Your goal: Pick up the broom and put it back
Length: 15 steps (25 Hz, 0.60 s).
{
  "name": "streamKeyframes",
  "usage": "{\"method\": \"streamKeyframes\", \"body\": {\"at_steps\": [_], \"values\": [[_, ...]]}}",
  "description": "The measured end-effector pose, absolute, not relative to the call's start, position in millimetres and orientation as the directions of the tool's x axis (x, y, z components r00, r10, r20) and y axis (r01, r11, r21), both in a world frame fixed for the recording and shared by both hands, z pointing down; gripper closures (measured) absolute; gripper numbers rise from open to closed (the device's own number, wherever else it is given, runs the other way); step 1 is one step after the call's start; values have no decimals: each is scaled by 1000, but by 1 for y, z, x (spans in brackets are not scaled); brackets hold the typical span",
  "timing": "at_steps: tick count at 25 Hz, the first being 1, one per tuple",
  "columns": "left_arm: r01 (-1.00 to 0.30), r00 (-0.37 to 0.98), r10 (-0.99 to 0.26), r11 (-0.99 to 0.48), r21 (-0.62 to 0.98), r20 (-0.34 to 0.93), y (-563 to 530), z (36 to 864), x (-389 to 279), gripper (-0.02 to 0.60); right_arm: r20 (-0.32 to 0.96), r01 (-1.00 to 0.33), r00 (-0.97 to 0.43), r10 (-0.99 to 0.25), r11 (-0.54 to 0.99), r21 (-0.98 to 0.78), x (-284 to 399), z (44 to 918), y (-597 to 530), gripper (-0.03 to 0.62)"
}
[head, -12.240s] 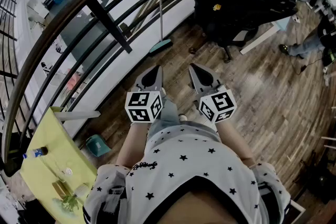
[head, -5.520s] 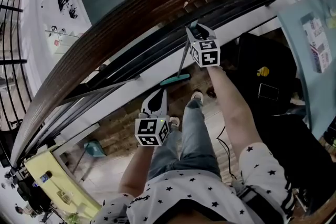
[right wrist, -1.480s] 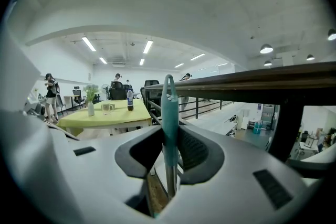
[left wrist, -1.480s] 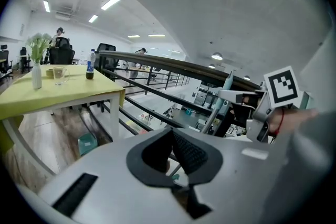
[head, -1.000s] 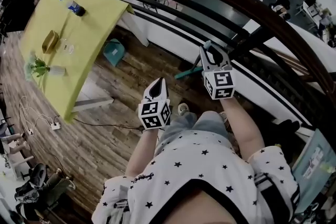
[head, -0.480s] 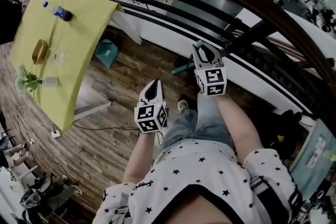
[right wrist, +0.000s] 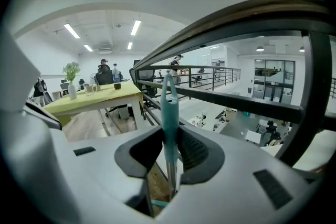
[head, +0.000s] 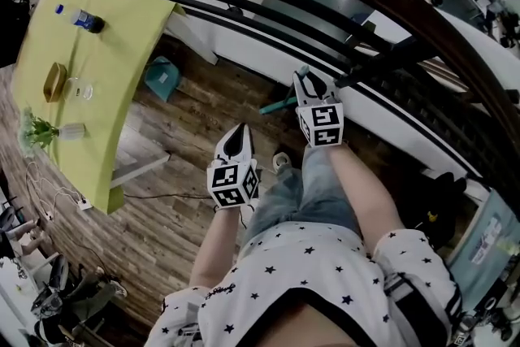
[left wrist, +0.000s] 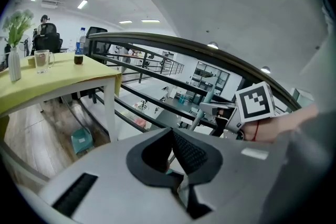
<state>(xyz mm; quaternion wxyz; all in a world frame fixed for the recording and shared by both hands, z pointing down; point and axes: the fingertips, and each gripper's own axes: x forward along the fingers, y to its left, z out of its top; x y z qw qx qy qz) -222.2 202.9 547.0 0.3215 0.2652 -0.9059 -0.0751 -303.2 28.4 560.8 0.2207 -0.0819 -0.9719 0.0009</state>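
The right gripper (head: 306, 82), forearm stretched forward, clamps the teal broom handle (right wrist: 169, 107) upright between its jaws; the left gripper (head: 237, 132), lower alongside, is closed and empty.

Even, bright indoor light from ceiling strip lights (right wrist: 71, 30) — no hard shadows. Strong fisheye bends the railing (right wrist: 236, 16), gripper-view corners go black — head view duller, nearest surfaces soft.
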Motion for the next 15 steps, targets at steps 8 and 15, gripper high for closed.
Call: {"method": "streamKeyframes", "body": {"at_steps": [8, 15], "values": [[-442, -621, -538, 841, 311, 571, 177, 568, -231, 569, 457, 141, -876, 152, 988, -57, -318, 588, 13, 510], [-446, -609, -540, 839, 312, 581, 155, 579, -244, 569, 486, 111, -863, 140, 990, -89, -329, 615, -7, 511]]}}
